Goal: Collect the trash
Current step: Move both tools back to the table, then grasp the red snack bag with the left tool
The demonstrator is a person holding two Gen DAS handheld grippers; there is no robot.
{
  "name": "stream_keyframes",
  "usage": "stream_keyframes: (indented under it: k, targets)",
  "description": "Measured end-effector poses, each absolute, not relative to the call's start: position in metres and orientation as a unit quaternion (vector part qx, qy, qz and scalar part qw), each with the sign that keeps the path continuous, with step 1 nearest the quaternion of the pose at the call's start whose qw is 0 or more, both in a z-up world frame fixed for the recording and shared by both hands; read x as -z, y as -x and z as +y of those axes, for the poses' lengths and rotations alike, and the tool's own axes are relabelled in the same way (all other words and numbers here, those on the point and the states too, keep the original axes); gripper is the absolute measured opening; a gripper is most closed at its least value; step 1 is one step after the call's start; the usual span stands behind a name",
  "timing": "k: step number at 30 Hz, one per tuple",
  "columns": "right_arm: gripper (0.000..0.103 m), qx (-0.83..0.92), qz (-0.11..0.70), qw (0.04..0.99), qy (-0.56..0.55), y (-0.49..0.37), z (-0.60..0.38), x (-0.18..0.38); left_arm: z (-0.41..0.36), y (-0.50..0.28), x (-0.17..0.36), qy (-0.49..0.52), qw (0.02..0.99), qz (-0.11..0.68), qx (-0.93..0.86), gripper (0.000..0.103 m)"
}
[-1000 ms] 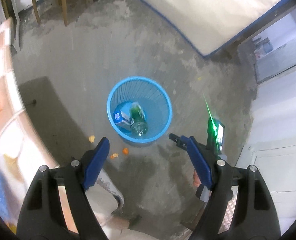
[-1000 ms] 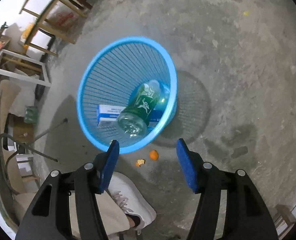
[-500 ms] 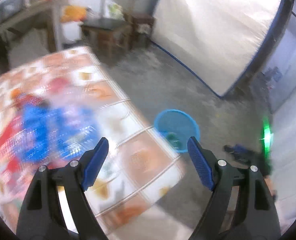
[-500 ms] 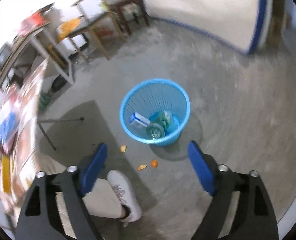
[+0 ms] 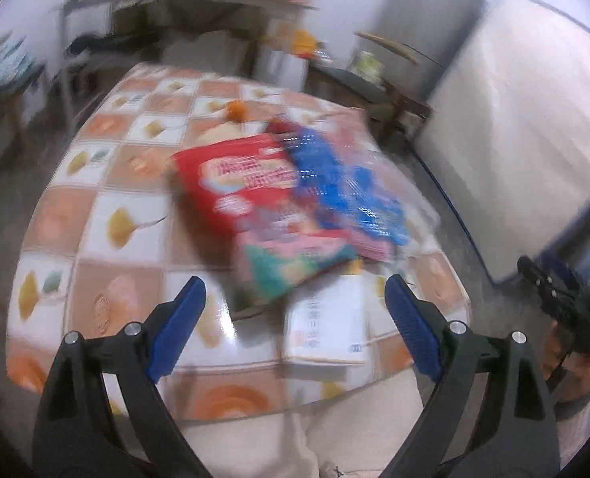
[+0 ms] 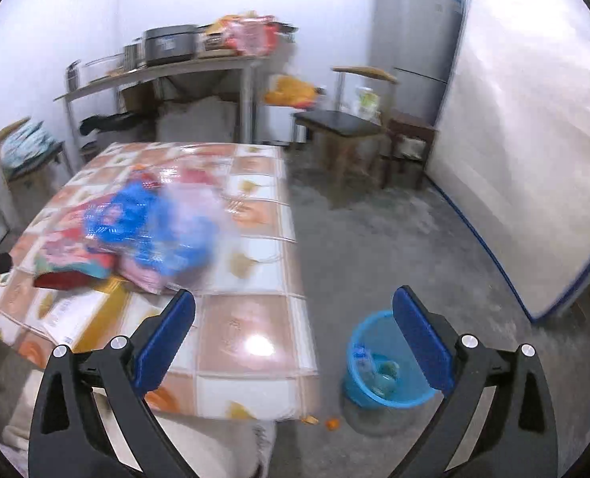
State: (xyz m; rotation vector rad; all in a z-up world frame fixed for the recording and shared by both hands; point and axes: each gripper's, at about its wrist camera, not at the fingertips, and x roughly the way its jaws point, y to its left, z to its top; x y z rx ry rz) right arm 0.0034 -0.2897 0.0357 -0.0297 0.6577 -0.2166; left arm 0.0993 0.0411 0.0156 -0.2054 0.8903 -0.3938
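Both claws are empty right now, jaws spread wide and opening. The left claw (image 5: pixel 295 302) points down at the table (image 5: pixel 95 207); the red bag (image 5: pixel 255 199) sits just ahead of its tips, the blue wrapper (image 5: pixel 346 183) lies ahead and a bit right, overlapping the bag, and a white box (image 5: pixel 326 318) lies right between the fingers. The right claw (image 6: pixel 295 318) hangs over the table edge, with the bin (image 6: pixel 378 374) low between its fingers toward the right one, and the wrapper pile ahead-left. Everything's pretty motion-blurred.
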Motion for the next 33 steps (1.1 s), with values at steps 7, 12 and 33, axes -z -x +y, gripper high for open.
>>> stream_keyframes:
  k: [7,12,33]
  targets:
    - [0.097,0.072,0.333,0.938,0.068,-0.034,-0.208,-0.027,0.085,-0.103,0.003,0.148,0.867,0.441,0.177,0.095]
    - [0.097,-0.003,0.348,0.937,-0.042,-0.042,-0.195,-0.021,0.093,-0.11,0.013,0.191,0.853,0.439,0.207,0.095]
    - [0.097,-0.027,0.421,0.896,-0.139,-0.081,-0.195,0.002,0.083,-0.219,0.079,0.326,0.764,0.501,0.243,0.056]
